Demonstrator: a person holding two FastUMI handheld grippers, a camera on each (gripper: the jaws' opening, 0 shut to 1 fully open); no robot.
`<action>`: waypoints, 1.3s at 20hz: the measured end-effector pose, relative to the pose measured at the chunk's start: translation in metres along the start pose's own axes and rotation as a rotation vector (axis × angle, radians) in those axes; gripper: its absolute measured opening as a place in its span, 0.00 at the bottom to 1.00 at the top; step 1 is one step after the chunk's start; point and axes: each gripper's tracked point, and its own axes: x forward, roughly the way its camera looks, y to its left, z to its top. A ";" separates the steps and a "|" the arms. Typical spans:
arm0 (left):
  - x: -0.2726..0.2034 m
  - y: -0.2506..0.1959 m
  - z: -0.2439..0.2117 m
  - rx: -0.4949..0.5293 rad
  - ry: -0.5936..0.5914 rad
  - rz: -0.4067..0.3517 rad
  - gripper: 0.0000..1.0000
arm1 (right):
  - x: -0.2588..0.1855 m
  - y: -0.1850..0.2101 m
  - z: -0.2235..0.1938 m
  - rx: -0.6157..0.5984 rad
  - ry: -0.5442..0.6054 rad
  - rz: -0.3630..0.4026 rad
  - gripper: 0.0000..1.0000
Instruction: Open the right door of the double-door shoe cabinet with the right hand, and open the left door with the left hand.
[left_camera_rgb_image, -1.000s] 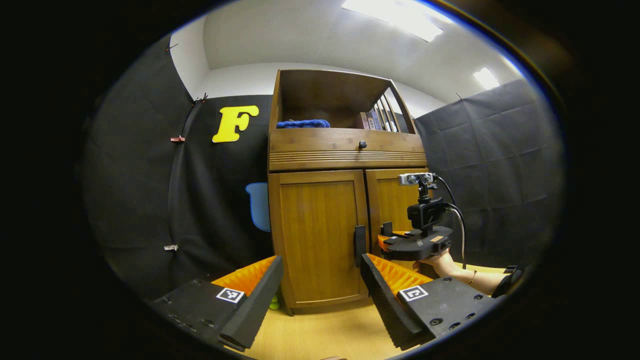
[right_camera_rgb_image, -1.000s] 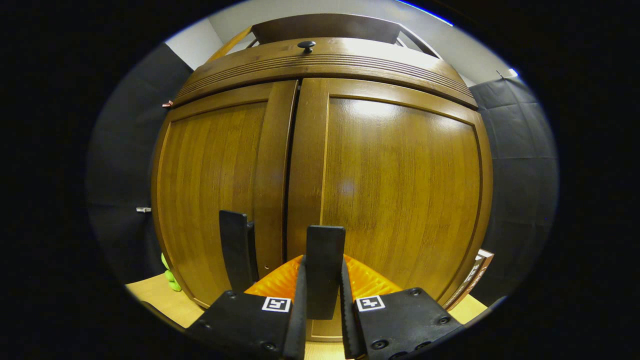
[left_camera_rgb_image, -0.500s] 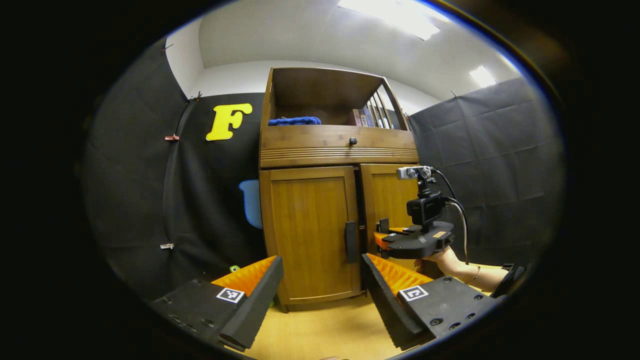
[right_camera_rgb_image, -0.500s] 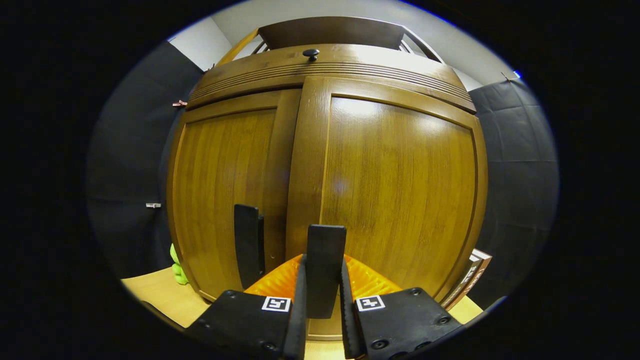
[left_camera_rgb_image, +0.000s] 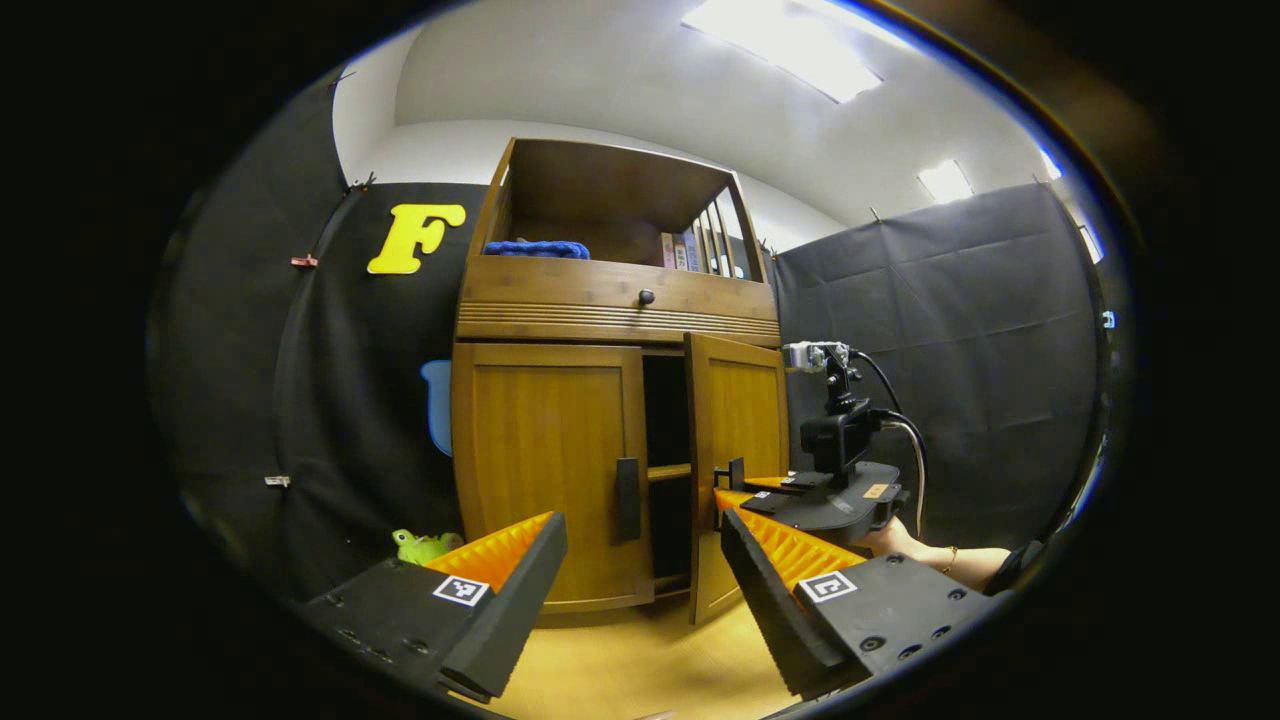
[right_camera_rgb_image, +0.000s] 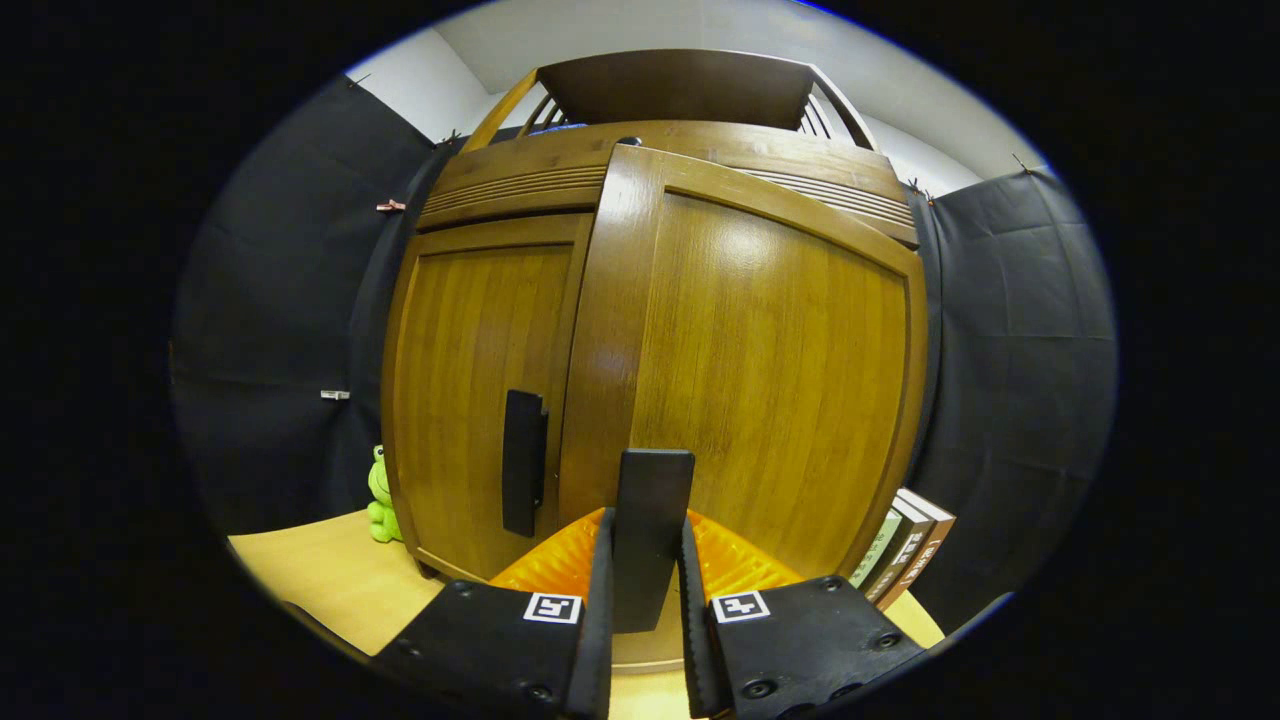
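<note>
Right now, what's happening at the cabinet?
A person is opening a wooden shoe cabinet with two handheld grippers. The right gripper is clamped on the right door's handle, and the right door is swung partly open, showing a dark interior with a shelf. The left door is shut, its handle untouched. The left gripper hangs open in front of the cabinet, short of that handle. A green toy frog sits on the floor by the cabinet's left side.

- Shoe cabinet (left_camera_rgb_image: 545, 440): honey-brown wood with vertical grain; ribbed band under the drawer.
- Door handles (right_camera_rgb_image: 523, 462): black.
- Drawer knob (left_camera_rgb_image: 646, 297): dark.
- Frog toy (right_camera_rgb_image: 379, 497): bright green.
- Cloth on shelf (left_camera_rgb_image: 537, 249): blue.
- Floor (left_camera_rgb_image: 640, 670): pale yellow wood.
</note>
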 end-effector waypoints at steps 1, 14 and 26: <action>0.003 -0.005 -0.001 0.001 0.003 -0.011 0.99 | -0.007 -0.002 0.001 -0.007 -0.001 0.003 0.33; 0.019 -0.055 -0.001 -0.040 -0.004 -0.121 0.99 | -0.080 -0.048 0.001 -0.036 0.005 -0.046 0.37; 0.028 -0.090 -0.012 -0.030 0.021 -0.171 0.96 | -0.129 -0.117 -0.006 -0.055 0.000 -0.180 0.26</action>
